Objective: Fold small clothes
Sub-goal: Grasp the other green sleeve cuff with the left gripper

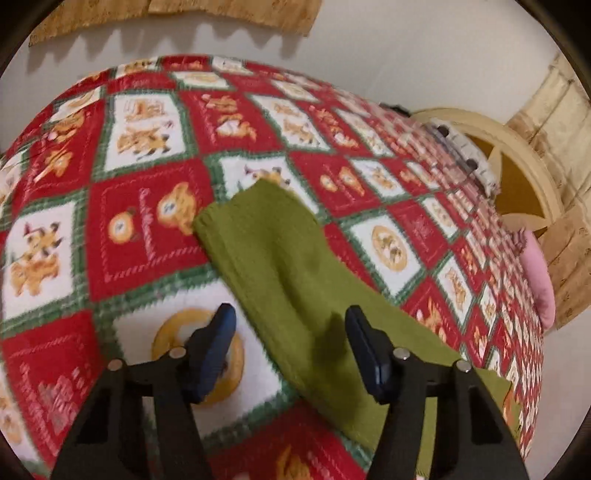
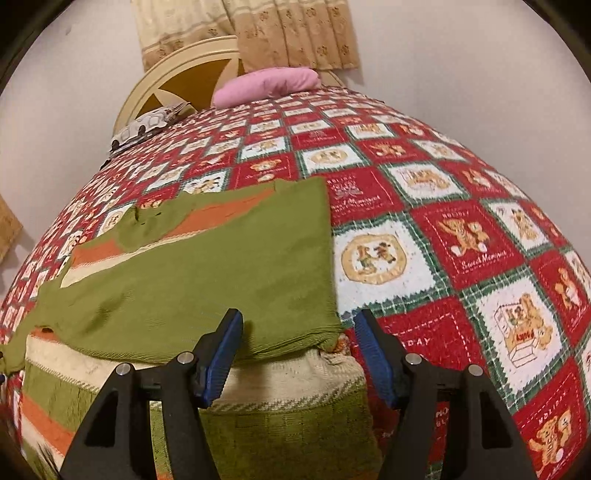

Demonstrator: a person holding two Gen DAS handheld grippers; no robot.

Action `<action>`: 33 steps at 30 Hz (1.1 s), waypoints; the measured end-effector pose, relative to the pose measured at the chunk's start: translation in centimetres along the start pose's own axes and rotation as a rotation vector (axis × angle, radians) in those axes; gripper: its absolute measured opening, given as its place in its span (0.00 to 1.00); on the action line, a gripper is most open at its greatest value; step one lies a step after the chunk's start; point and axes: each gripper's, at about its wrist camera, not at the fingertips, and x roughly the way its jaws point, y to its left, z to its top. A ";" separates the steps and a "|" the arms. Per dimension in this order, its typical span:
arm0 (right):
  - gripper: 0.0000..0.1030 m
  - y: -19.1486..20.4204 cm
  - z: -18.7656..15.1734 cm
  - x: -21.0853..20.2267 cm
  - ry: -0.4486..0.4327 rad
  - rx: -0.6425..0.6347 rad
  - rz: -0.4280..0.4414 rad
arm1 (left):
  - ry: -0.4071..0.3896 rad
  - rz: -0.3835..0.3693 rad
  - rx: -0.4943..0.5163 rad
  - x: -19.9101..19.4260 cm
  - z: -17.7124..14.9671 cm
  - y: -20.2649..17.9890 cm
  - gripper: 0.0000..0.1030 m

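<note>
A small green knit sweater with orange and cream stripes [image 2: 207, 273] lies on the bed. One green sleeve is folded across its body, its cuff [image 2: 295, 343] just ahead of my right gripper [image 2: 297, 325], which is open and empty above it. In the left wrist view the other green sleeve [image 1: 280, 266] stretches out flat over the blanket. My left gripper [image 1: 290, 317] is open and empty over that sleeve's near part, with one fingertip [image 1: 223, 321] over the blanket and the other above the sleeve.
A red, white and green teddy-bear blanket [image 2: 461, 236] covers the bed. A pink pillow [image 2: 266, 85] and a white patterned item [image 2: 147, 125] lie by the cream headboard [image 2: 155, 85]. Curtains [image 2: 295, 33] hang behind it.
</note>
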 end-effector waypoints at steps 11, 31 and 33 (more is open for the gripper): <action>0.62 -0.3 0.0 0.5 0.022 0.020 -0.002 | -0.023 -0.063 0.048 0.9 0.6 -1.0 0.12; 0.62 -0.8 0.1 0.3 0.012 0.037 0.008 | -0.192 -0.427 0.784 -12.1 -19.0 -27.4 0.12; 0.62 -0.8 0.0 0.2 0.010 0.042 0.013 | -0.166 -0.442 0.837 -11.8 -21.8 -29.1 0.13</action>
